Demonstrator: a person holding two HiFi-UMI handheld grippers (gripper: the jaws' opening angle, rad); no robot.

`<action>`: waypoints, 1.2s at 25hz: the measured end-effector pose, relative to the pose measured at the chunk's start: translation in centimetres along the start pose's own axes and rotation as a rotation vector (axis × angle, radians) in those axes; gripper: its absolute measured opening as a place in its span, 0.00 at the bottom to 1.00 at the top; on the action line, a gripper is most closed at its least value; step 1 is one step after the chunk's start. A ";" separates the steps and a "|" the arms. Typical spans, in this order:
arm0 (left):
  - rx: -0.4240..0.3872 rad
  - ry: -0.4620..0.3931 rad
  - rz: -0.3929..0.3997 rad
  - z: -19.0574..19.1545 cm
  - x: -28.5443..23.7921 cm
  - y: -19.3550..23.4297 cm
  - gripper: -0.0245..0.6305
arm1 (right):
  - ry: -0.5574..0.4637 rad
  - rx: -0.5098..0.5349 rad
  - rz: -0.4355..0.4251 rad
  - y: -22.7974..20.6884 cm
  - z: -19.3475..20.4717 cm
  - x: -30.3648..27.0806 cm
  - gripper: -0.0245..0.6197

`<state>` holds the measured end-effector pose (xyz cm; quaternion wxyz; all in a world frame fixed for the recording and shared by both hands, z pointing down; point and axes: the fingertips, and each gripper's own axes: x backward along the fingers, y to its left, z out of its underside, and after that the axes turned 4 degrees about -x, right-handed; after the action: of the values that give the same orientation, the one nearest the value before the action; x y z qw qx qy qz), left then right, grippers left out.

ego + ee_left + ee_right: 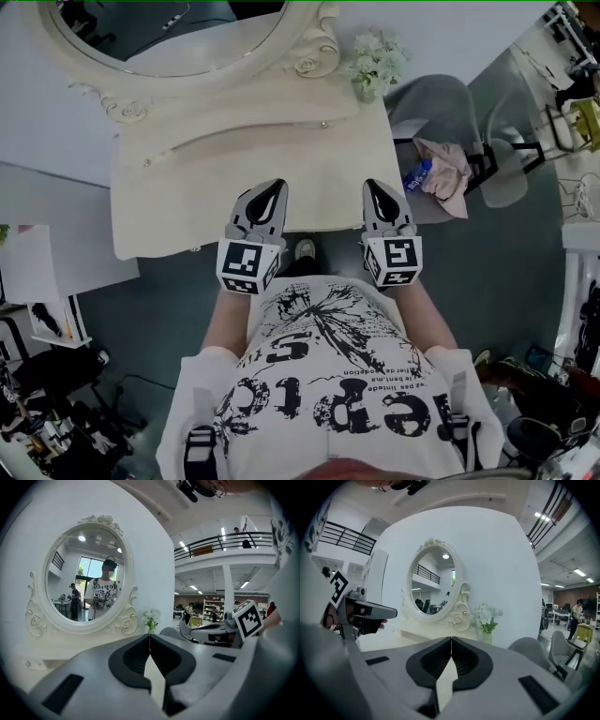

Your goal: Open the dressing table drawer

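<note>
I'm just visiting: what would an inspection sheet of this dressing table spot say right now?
Surface: table top bare, cream.
Job's things: no drawer seen pulled out; mirror behind.
Clutter: flowers at the table's back corner.
Grippers: left gripper and right gripper both shut, empty, over the front edge.
Cables: nothing seen.
Surroundings: chair with cloth and bottle beside the table.

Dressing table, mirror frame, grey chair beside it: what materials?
Dressing table: cream, satin sheen, smooth top; probably painted wood or board.
Mirror frame: same cream, raised scrolls and roses; carved wood or moulded resin, can't tell.
Grey chair: smooth matte curved shell, likely plastic or tight fabric.
</note>
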<state>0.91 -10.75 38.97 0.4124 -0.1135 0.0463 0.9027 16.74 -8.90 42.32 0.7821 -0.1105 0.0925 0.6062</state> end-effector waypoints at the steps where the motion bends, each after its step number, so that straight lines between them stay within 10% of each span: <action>1: 0.001 0.000 0.001 -0.1 -0.7 0.9 0.07 | 0.002 -0.006 0.006 -0.3 -0.2 -1.3 0.07; 23: 0.153 0.067 -0.090 5.1 -6.8 11.4 0.07 | 0.296 -0.039 -0.076 -1.2 8.6 -19.9 0.07; 30: 0.178 0.094 -0.113 6.9 -8.8 12.3 0.07 | 0.379 -0.058 -0.055 -2.4 12.0 -24.1 0.26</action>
<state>-3.93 -24.10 47.69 0.4683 -0.1210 0.1389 0.8642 13.26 -28.48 60.66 0.7633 -0.2478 0.2176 0.5555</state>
